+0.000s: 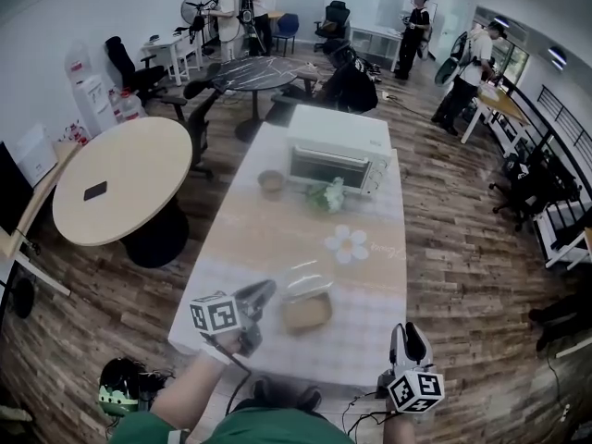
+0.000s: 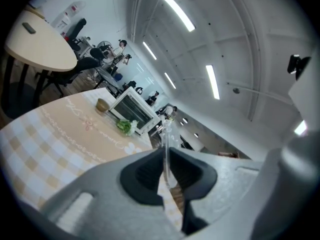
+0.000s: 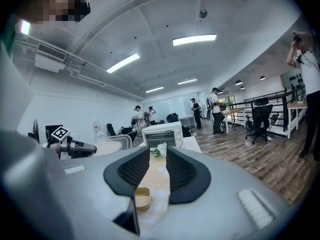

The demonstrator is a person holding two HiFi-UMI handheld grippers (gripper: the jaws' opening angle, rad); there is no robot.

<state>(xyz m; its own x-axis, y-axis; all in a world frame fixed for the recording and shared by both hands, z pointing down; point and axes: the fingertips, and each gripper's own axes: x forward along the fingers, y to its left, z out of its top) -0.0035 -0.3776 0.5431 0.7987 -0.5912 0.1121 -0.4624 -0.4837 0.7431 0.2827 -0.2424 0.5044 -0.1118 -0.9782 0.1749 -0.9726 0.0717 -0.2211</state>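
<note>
nearest the lens, the left gripper [image 1: 262,294] is clenched on the thin edge of a clear lid [image 1: 306,287]. the right gripper [image 1: 408,339], jaws apart and empty, hangs at the near right corner of the checked table [image 1: 277,239]. on it: a white toaster oven [image 1: 338,146] far off, a tan container [image 1: 307,313] under the lid, leafy greens [image 1: 326,195], a small bowl [image 1: 271,182].

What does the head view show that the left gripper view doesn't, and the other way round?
Only the head view: the right gripper, by the table's near corner. Only the left gripper view: the ceiling lights, and the left gripper close up, jaws shut on the lid, seen edge-on. Both: the oven, bowl and greens.
</note>
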